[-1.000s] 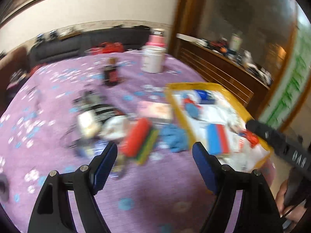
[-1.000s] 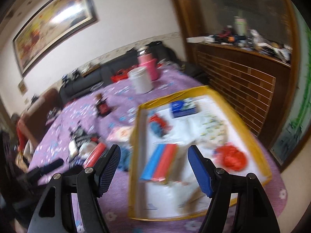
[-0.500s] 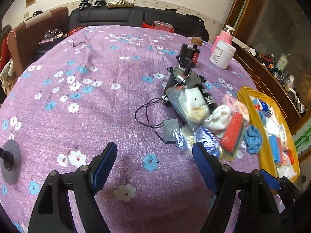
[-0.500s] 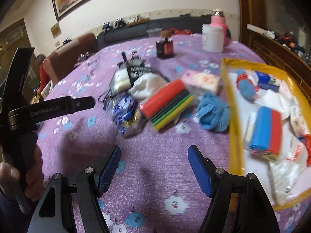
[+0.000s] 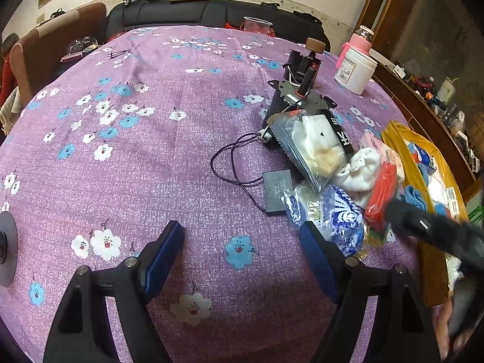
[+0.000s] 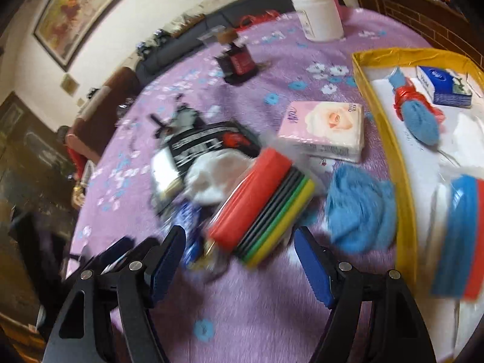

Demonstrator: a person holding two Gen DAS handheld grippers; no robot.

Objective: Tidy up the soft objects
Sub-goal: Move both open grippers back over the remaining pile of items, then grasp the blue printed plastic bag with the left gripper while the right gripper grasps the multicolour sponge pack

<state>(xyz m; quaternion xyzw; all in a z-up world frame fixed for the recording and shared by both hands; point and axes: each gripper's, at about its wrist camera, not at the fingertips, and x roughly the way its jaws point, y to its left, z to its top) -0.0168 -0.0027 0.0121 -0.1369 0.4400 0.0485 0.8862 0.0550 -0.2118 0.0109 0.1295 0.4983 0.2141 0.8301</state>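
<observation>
A pack of coloured sponges (image 6: 266,205), red on top, lies on the purple tablecloth just ahead of my open, empty right gripper (image 6: 240,254). Beside it lie a blue cloth (image 6: 360,211), a white cloth (image 6: 217,175) and a pink tissue pack (image 6: 323,127). A yellow-rimmed tray (image 6: 384,139) on the right holds soft items, including a blue and red sponge pack (image 6: 459,236). My left gripper (image 5: 242,251) is open and empty above bare cloth, left of a blue and white bag (image 5: 338,214). The sponge pack (image 5: 382,193) also shows there.
A black device with a cable (image 5: 299,96), a grey adapter (image 5: 276,187) and a clear bag of white stuff (image 5: 314,148) lie mid-table. A white jar (image 5: 355,71) and pink bottle stand at the back. The right gripper's arm (image 5: 435,233) crosses the left wrist view.
Both grippers swung from the tray toward the pile. The right gripper has closed in on the sponge pack. The left gripper holds nearly still since half a second ago.
</observation>
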